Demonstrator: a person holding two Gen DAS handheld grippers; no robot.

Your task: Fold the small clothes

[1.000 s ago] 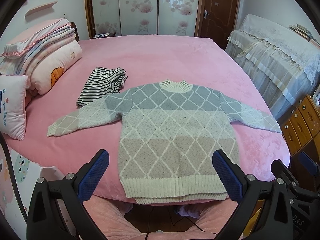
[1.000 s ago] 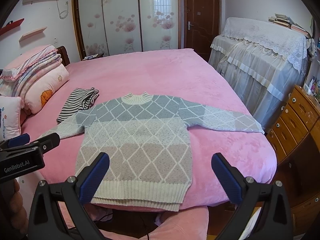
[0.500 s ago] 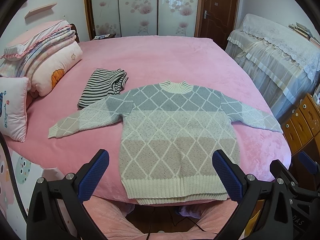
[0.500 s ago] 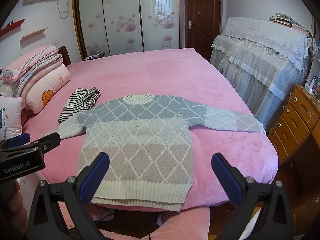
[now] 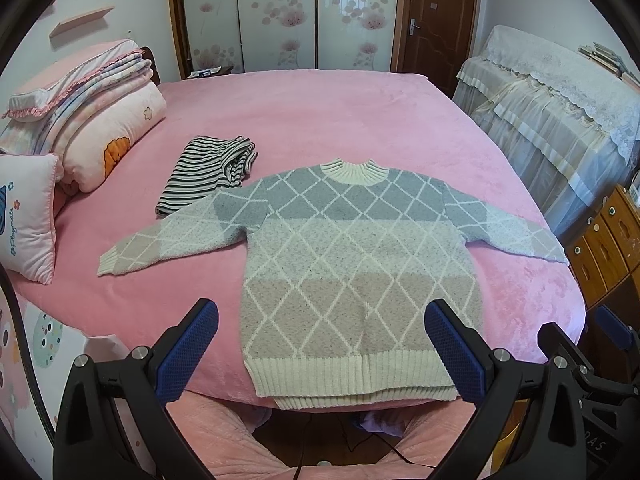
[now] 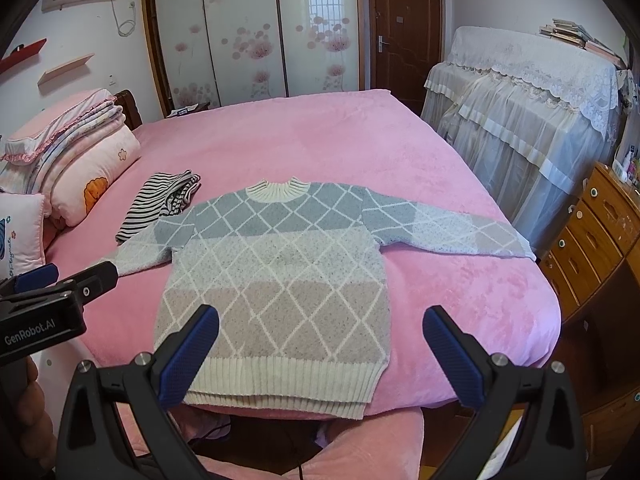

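Bedroom, pink bed (image 5: 320,120): a diamond-knit sweater (image 5: 352,264) lies flat, front up, collar toward the far wardrobe, ribbed hem at the near edge & spilling just over it, both sleeves spread wide. Its long axis runs straight away from both tools. The left gripper (image 5: 320,354) and right gripper (image 6: 318,354) hang above the hem w/ jaws spread wide, holding nothing, neither touching the knit. Left sleeve cuff (image 5: 110,262) sits nearer the left tool; right sleeve (image 6: 452,228) reaches toward the wooden drawers (image 6: 592,236), nearer the right. A folded striped garment (image 5: 204,176) lies just beside the left shoulder, touching or nearly so; probably the only thing crowding a sleeve fold. Stacked quilts (image 5: 92,120) & pillow (image 5: 26,216) sit well apart at left.
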